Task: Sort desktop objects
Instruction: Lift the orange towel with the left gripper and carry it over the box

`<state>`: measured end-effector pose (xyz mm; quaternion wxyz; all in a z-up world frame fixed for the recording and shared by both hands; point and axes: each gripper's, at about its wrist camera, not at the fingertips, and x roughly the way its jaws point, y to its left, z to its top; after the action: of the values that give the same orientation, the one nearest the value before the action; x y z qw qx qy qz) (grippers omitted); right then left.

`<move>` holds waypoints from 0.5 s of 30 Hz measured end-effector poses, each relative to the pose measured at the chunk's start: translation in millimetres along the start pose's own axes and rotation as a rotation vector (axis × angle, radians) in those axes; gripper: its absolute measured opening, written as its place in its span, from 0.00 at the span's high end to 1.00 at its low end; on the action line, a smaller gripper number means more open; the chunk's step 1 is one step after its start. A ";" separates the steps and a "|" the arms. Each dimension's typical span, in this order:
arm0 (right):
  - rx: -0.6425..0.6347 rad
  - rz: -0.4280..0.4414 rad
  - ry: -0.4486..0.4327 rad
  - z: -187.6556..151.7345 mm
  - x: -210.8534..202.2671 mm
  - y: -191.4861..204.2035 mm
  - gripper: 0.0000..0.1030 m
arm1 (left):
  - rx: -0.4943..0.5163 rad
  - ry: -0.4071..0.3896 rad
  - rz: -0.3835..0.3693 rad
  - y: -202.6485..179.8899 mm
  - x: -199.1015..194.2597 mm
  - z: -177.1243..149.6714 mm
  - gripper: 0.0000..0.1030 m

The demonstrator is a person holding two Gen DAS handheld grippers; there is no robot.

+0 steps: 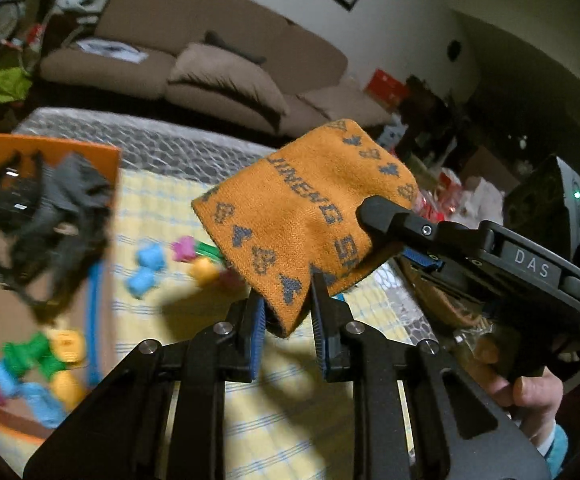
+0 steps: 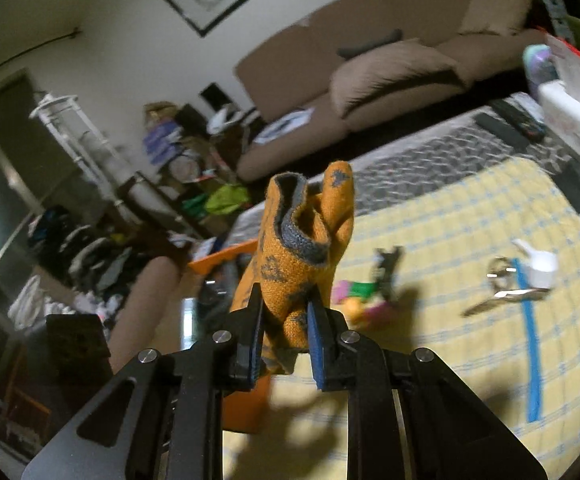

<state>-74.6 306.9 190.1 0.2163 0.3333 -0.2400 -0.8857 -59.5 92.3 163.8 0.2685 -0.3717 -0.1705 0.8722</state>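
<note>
An orange knitted sock (image 1: 298, 216) with grey patterns and lettering hangs in the air above the table. My left gripper (image 1: 287, 312) is shut on its lower edge. My right gripper (image 1: 378, 220) is shut on its right side; in the right wrist view (image 2: 285, 312) the sock (image 2: 302, 240) stands bunched between the blue pads. Both hold it above the yellow checked cloth (image 1: 290, 420).
An orange box (image 1: 49, 152) at left holds dark clothing and cables (image 1: 45, 216). A cardboard tray (image 1: 29, 360) holds several coloured toy blocks. More blocks (image 1: 169, 260) lie on the cloth. Keys (image 2: 506, 284), a blue strip (image 2: 532, 352) and a tissue box (image 2: 570, 116) show at right.
</note>
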 end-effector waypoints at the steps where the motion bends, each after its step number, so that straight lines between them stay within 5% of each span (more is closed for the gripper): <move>1: -0.010 0.016 0.004 -0.7 3.6 9.5 0.82 | -0.004 -0.012 0.014 8.2 -12.1 2.0 0.81; 15: 0.042 0.195 0.139 -42.8 127.6 102.0 0.82 | -0.189 -0.055 0.153 160.4 -88.0 12.6 0.81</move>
<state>-109.4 144.8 157.7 0.3106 0.3734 -0.2744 -0.8300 -72.6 -89.2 141.4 0.1602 -0.3832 -0.2304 0.8800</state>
